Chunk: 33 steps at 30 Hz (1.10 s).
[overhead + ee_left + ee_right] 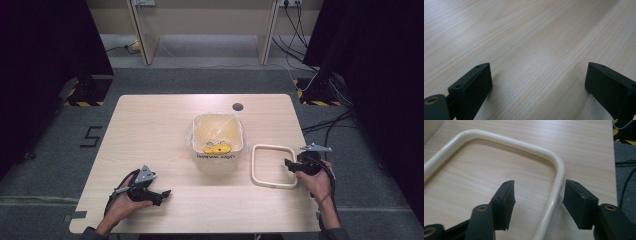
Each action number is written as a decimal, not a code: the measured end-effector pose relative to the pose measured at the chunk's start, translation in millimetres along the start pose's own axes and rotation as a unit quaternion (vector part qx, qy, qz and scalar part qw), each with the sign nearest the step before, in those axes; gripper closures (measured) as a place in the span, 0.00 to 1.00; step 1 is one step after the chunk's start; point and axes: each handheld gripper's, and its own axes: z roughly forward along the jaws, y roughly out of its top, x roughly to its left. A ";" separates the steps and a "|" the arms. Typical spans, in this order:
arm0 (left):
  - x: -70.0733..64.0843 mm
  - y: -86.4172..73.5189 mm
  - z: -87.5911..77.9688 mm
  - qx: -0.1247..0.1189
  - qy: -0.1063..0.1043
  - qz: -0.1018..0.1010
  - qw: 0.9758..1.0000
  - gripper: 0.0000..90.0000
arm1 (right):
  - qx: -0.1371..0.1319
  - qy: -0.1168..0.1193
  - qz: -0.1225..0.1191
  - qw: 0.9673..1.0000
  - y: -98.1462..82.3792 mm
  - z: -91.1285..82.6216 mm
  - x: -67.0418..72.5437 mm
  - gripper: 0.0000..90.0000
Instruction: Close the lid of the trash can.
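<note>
Left gripper (537, 85) low over the table (529, 37), and its jaws stand wide apart, one black block at the lower left of the frame, the other at the lower right. Between them, bare pale wood, grain streaking from lower left to upper right. A brass-coloured screw (431, 100) sits in the bottom left corner.

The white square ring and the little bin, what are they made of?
The ring looks like smooth, glossy cream plastic: light glints along its rounded edge, though coated metal is possible. The bin looks like matte cream plastic, lined with a thin clear bag that crinkles over its rim.
</note>
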 end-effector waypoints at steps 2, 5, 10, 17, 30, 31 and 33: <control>0.0 0.0 0.0 0.000 0.000 0.000 1.000 0.07 | 0.000 -0.004 0.003 1.000 -1.1 0.7 -3.2 0.53; 0.0 0.1 0.0 0.000 0.000 0.000 1.000 0.07 | -0.001 -0.009 0.004 1.000 -1.6 2.4 -4.9 0.57; -0.1 0.0 0.1 0.000 0.000 0.000 1.000 0.07 | -0.002 -0.022 0.000 1.000 1.7 6.4 -5.5 0.64; -0.1 0.0 0.0 0.000 0.000 0.000 1.000 0.07 | 0.004 -0.035 0.008 0.999 3.2 12.8 -8.8 0.70; -0.6 -0.4 -0.1 -0.002 0.000 0.000 1.000 0.07 | 0.043 -0.041 0.005 0.998 14.1 14.1 -1.7 0.89; -0.7 -0.4 -0.1 -0.001 0.000 0.000 1.000 0.07 | 0.043 -0.044 -0.006 0.998 14.2 14.3 -1.3 0.90; -0.7 -0.4 -0.1 -0.001 0.000 0.000 1.000 0.07 | 0.042 -0.050 -0.010 0.998 14.2 14.7 1.6 0.91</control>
